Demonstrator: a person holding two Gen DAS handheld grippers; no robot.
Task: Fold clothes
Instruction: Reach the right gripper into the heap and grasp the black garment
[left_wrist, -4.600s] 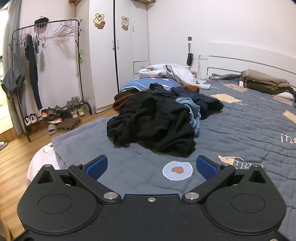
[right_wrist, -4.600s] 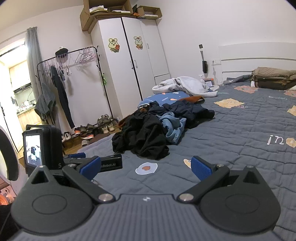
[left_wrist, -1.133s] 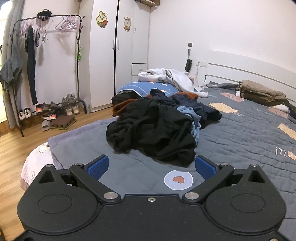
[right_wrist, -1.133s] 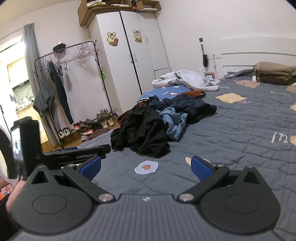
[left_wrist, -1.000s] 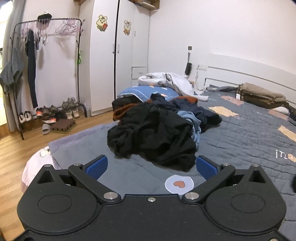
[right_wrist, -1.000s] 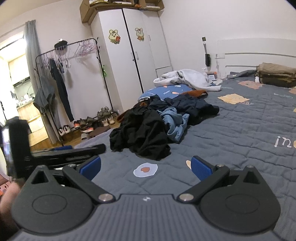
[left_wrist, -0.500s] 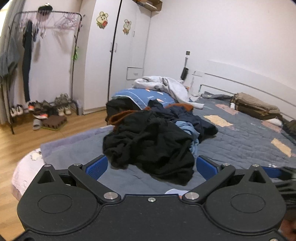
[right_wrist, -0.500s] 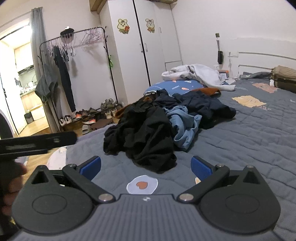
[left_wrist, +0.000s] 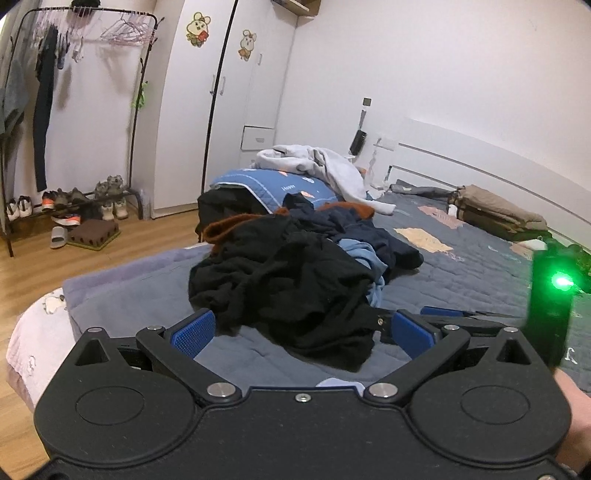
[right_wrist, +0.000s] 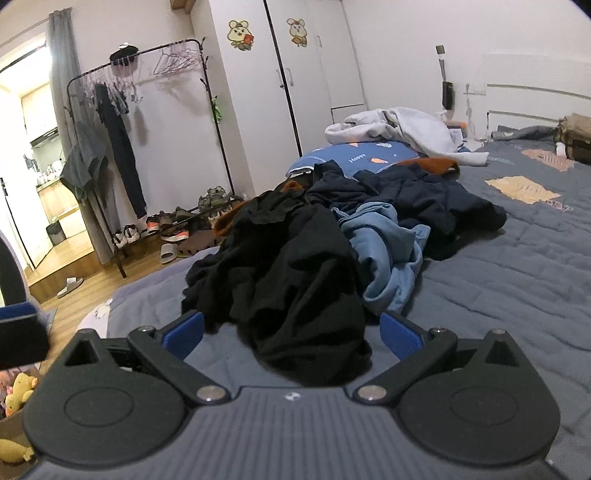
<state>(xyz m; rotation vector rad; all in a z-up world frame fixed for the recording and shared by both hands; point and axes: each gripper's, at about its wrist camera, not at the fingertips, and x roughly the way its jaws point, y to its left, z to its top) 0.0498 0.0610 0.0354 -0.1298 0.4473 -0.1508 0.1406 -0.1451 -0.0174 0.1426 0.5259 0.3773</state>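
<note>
A heap of crumpled clothes lies on the grey quilted bed. On the near side of the heap is a black garment. Behind it lie a light blue garment, a navy one and a rust-orange one. My left gripper is open, its blue pads either side of the black garment's near edge. In its own view my right gripper is also open and close to the same garment. Nothing is held. The right gripper's body with a green light shows at the left wrist view's right edge.
Past the heap lie a blue pillow and a pale grey garment. Folded brown clothes sit near the headboard. A clothes rack with shoes beneath and a white wardrobe stand left of the bed, on wooden floor.
Both grippers have moved forward to the clothes heap, which now looms large between their open fingers. The right gripper has come into the left wrist view at the right.
</note>
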